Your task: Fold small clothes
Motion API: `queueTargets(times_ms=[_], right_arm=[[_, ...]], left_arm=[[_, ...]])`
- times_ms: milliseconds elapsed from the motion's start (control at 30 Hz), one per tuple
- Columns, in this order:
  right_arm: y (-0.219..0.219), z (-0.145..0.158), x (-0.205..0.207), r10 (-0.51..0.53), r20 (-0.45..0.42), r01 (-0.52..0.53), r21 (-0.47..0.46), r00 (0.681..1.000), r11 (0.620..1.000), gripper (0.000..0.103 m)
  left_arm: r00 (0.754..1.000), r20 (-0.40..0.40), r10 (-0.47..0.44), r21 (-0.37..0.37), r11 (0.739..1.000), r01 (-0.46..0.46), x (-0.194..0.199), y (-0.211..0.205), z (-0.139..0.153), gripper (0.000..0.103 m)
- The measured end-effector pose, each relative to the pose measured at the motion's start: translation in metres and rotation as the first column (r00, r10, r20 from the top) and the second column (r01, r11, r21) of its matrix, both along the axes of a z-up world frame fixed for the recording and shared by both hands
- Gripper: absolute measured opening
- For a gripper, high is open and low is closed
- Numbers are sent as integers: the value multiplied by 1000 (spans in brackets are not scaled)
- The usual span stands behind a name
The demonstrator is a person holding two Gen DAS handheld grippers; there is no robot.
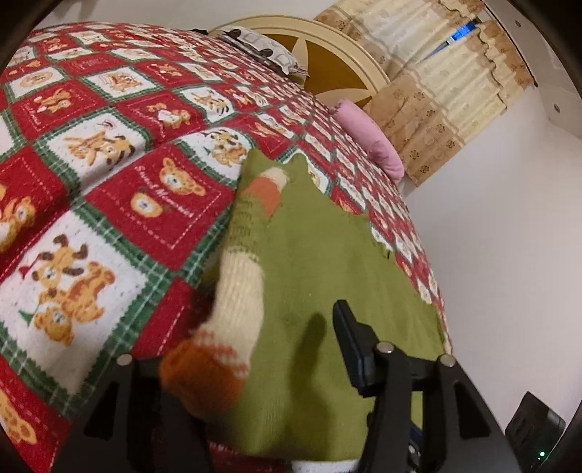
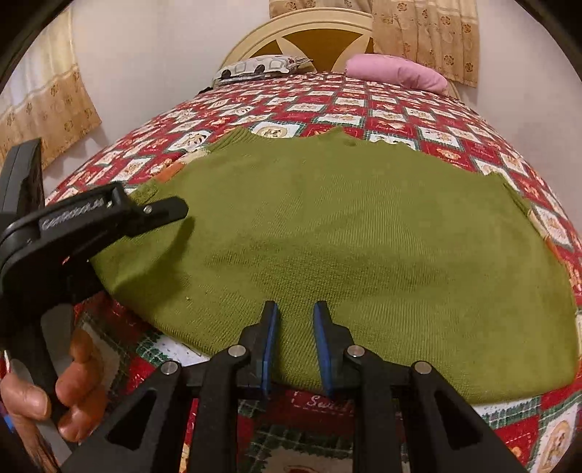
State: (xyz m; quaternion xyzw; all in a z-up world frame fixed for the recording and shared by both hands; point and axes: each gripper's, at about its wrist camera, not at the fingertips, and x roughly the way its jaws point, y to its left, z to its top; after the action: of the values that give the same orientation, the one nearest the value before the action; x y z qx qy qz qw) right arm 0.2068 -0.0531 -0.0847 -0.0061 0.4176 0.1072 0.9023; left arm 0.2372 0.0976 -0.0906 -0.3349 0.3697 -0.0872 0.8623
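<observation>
A small green knit sweater [image 2: 345, 240] lies flat on the bed, back side up. It also shows in the left wrist view [image 1: 309, 262], where its cream and orange striped sleeve [image 1: 236, 302] lies across the left finger and hides it. My left gripper [image 1: 276, 349] is open over the sweater's left edge, right finger [image 1: 349, 338] showing. It also appears at the left of the right wrist view [image 2: 160, 214]. My right gripper [image 2: 295, 324] is open and empty, blue pads apart, just above the sweater's near hem.
The bed wears a red, white and green patchwork blanket [image 2: 363, 105] with bear prints. A pink pillow [image 2: 396, 74] and a patterned pillow [image 2: 262, 67] lie by the headboard [image 2: 309, 32]. Curtains [image 1: 436, 91] hang behind. A white wall runs along the bed's right side.
</observation>
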Motion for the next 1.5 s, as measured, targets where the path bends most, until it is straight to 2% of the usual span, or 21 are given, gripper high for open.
queueTargets(times_ms=[133, 200, 233, 333, 367, 433, 500, 600, 633, 667, 700, 767, 833, 867, 967, 1100, 1167, 1267, 1367, 1433, 1500], right_arm=[[-7, 31, 25, -58, 74, 56, 37, 996, 998, 21], [-9, 36, 43, -84, 84, 80, 52, 993, 995, 21], [-9, 33, 56, -95, 68, 92, 50, 993, 995, 21], [-11, -4, 84, -107, -81, 111, 52, 991, 992, 21], [-12, -3, 79, -107, -16, 108, 63, 994, 992, 20], [-6, -4, 76, -86, 10, 86, 12, 996, 996, 20], [-5, -4, 76, -80, 7, 80, 0, 997, 997, 20], [-14, 1, 79, -78, -27, 79, 60, 997, 995, 20], [-24, 7, 77, -84, -35, 87, 123, 996, 989, 20], [-34, 14, 74, -96, -21, 98, 166, 995, 981, 20], [-39, 21, 71, -108, -3, 107, 184, 994, 977, 21], [-53, 37, 64, -132, 49, 121, 193, 990, 974, 21], [-64, 50, 61, -98, 69, 81, 212, 993, 974, 21], [-67, 54, 63, -68, 59, 53, 228, 996, 972, 25], [-77, 62, 74, -27, 22, 19, 297, 999, 955, 62], [-76, 71, 101, 44, -42, -25, 389, 998, 921, 63], [-61, 76, 123, 128, -91, -78, 427, 988, 901, 63], [-30, 79, 140, 213, -139, -141, 402, 967, 905, 63], [12, 76, 161, 320, -209, -239, 338, 924, 910, 65], [46, 69, 178, 400, -273, -323, 285, 875, 902, 68], [67, 59, 188, 426, -320, -367, 230, 846, 901, 69]], left_arm=[[1000, 10, 12, 2, 1000, -12, 2, 1, -1, 58], [1000, 14, 9, 6, 1000, -9, 3, 0, -1, 56], [1000, 14, 10, 1, 1000, -11, 2, 0, -1, 56], [1000, 15, 11, -4, 1000, -11, 2, 0, -1, 56], [1000, 11, 13, -4, 1000, -13, 3, 0, -2, 57], [1000, 6, 17, 1, 1000, -17, 3, 0, 0, 57], [1000, -4, 20, 30, 999, -20, 5, -4, 3, 57], [1000, 2, 4, 69, 998, -4, 9, -11, 12, 57], [1000, 14, -9, 83, 997, 8, 10, -13, 14, 55], [999, 26, -20, 103, 995, 18, 11, -17, 17, 48], [998, 44, -36, 142, 989, 30, 12, -24, 23, 40], [995, 77, -56, 194, 980, 40, 11, -34, 30, 32], [992, 103, -68, 241, 970, 42, 12, -45, 37, 23], [990, 113, -81, 265, 963, 49, 14, -52, 40, 21], [982, 149, -116, 324, 944, 62, 14, -71, 45, 20], [978, 170, -119, 340, 939, 55, 7, -76, 42, 20], [976, 181, -117, 343, 938, 49, 5, -75, 42, 19], [972, 191, -134, 350, 935, 60, 8, -78, 42, 19], [968, 199, -150, 371, 926, 67, 7, -84, 42, 19], [966, 205, -157, 372, 926, 71, 7, -86, 42, 19], [966, 206, -157, 363, 929, 73, 7, -83, 42, 20]])
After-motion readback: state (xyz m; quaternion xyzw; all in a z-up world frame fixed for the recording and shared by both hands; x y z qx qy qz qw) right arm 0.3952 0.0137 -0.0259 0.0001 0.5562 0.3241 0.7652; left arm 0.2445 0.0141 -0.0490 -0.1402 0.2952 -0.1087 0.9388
